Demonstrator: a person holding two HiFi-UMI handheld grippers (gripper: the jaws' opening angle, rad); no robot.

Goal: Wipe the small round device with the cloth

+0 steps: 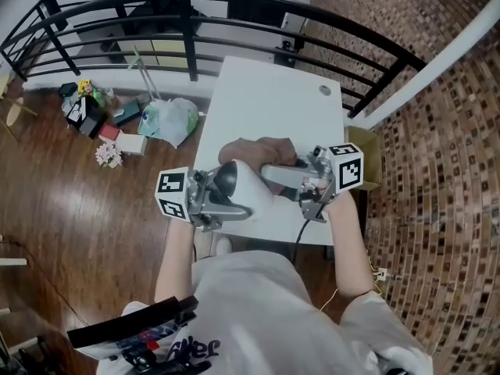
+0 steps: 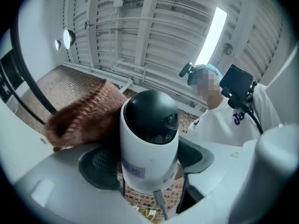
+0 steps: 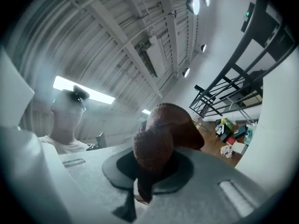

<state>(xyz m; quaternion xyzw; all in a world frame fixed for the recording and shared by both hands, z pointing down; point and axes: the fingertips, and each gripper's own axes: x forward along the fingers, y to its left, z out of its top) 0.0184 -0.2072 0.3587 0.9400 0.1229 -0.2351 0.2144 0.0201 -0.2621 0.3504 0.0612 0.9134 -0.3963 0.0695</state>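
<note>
The small round device (image 1: 237,184) has a white body and a black dome (image 2: 150,115). My left gripper (image 1: 223,203) is shut on its white body (image 2: 148,160), with a dark pad (image 2: 99,164) against each side, and holds it up above the table. A brown knitted cloth (image 1: 259,150) is bunched between the jaws of my right gripper (image 1: 283,176), which is shut on it (image 3: 159,139). The cloth (image 2: 86,116) lies against the device's upper left side in the left gripper view. A thin cable (image 2: 160,208) hangs from the device's base.
A white table (image 1: 269,100) stands below both grippers, with a small round grommet (image 1: 325,91) near its far right corner. A black railing (image 1: 187,22) curves behind it. A plastic bag (image 1: 172,119), boxes and flowers (image 1: 108,155) lie on the wooden floor at left. A cardboard box (image 1: 369,156) sits at right.
</note>
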